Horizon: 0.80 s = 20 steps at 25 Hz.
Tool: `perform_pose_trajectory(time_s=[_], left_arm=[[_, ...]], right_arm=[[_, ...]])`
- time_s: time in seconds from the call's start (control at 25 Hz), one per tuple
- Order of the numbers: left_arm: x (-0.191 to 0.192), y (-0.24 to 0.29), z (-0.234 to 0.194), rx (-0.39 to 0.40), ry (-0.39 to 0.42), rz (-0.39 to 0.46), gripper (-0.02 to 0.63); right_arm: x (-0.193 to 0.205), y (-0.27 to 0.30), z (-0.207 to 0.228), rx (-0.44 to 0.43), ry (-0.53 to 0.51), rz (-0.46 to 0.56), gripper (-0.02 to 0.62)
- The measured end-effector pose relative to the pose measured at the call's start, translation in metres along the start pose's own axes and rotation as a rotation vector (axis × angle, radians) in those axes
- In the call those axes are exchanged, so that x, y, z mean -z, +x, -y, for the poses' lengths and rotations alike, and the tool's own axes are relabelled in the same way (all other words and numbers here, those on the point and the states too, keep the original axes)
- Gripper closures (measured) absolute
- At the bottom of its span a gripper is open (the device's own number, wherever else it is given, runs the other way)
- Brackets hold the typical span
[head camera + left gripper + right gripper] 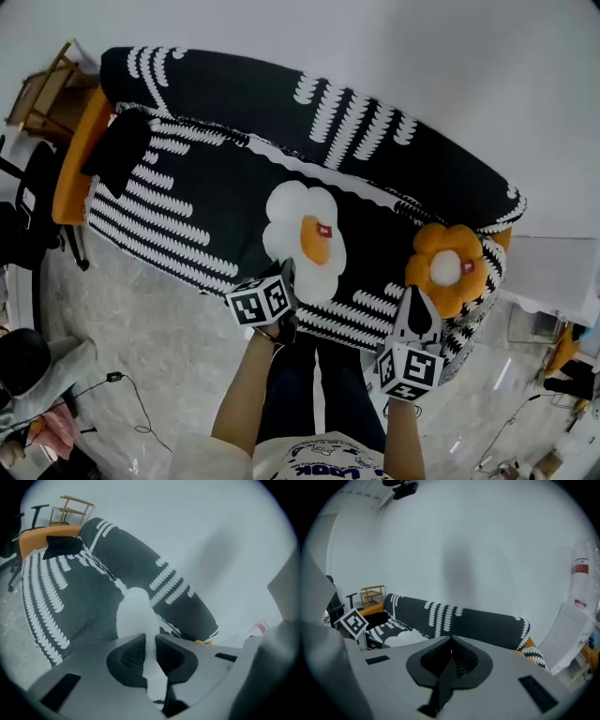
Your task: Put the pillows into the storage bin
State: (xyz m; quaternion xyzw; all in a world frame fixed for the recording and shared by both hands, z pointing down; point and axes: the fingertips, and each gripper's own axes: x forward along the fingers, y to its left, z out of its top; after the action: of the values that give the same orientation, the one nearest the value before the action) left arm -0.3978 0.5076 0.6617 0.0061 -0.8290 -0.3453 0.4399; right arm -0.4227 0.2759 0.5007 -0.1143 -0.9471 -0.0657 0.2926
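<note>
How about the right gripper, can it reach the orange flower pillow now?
Probably yes. The right gripper sits just short of the orange flower pillow, with nothing between them; its jaws are shut and empty, so they must open first.

- white flower pillow point(135, 613): blurred in left gripper view, too near lens; pinched fold runs down between left gripper point(150, 639) pads, lower end hidden under gripper body.
- head view: left jaw tips hidden behind marker cube point(260, 302); pillow's lower-left petal covered.
- orange flower pillow point(202, 642): only sliver shows above gripper body.
- left forearm point(246, 394): cut off by bottom edge.
- bottle point(581, 571): at rim of right gripper view, label unreadable.
</note>
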Motion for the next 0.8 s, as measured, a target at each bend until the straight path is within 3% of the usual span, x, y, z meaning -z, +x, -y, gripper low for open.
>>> perform_pose_trajectory(time_s=[0.28,0.48,0.8], left_arm=[[-0.022,-0.064,0.054,0.092,0.144,-0.008,0.563],[-0.003,-0.1,0.115,0.187,0.256,-0.04,0.563],[0.046,-0.119,0.258,0.423,0.477,-0.168,0.565]], right_arm=[[-0.025,-0.059,0.015,0.121,0.07,0.074,0.584],[-0.019,-0.109,0.039,0.207,0.133,0.085,0.584],[-0.015,-0.177,0.11,0.419,0.233,0.131,0.584]])
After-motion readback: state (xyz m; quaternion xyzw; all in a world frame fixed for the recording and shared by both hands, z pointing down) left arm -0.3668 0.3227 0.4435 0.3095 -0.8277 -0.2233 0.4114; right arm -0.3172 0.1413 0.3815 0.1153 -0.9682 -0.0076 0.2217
